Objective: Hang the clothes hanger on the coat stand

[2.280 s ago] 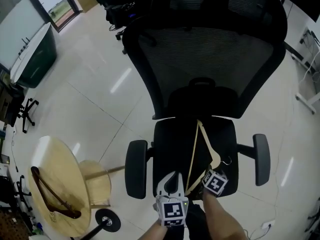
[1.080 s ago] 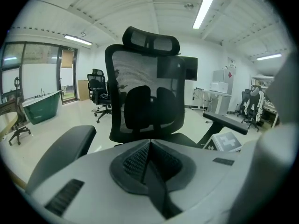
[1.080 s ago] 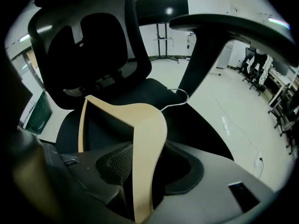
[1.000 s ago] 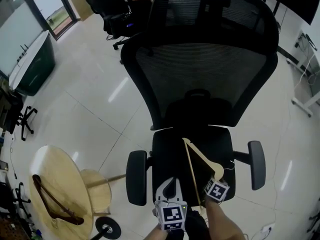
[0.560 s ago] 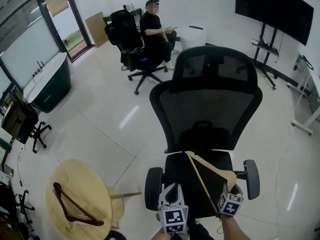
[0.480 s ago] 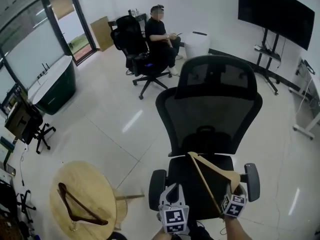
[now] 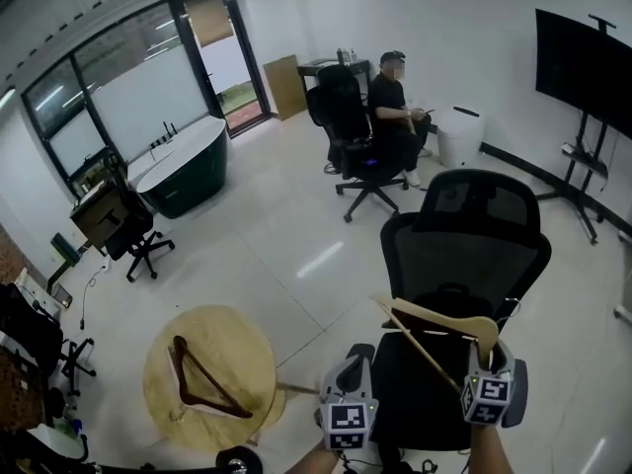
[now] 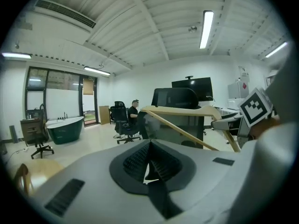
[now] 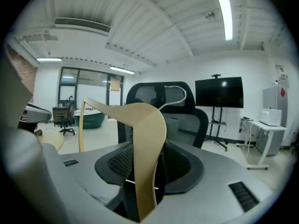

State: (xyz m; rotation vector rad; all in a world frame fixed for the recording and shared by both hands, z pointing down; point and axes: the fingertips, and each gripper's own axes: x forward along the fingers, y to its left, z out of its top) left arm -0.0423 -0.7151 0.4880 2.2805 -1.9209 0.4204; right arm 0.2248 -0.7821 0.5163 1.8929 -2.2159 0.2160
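A light wooden clothes hanger [image 7: 434,326] with a metal hook [image 9: 174,93] is held up in front of a black office chair [image 7: 464,255]. My right gripper [image 7: 488,365] is shut on one end of the hanger's arm [image 9: 147,125], which stands between the jaws [image 9: 147,171]. The hanger's bar slants down to the left. My left gripper [image 7: 348,371] hangs beside it, shut with nothing between its pads [image 8: 150,164]. From the left gripper view the hanger [image 8: 182,112] crosses just ahead. No coat stand shows in any view.
A dark brown hanger [image 7: 202,381] lies on a round wooden table [image 7: 247,344] at lower left. A person sits on another chair [image 7: 395,107] at the back. A dark bathtub [image 7: 188,166] stands by the windows. A TV on a stand [image 7: 583,57] is at right.
The head view has swung up from the chair seat to the whole room. The right gripper has lifted the light hanger off the seat and moved it right.
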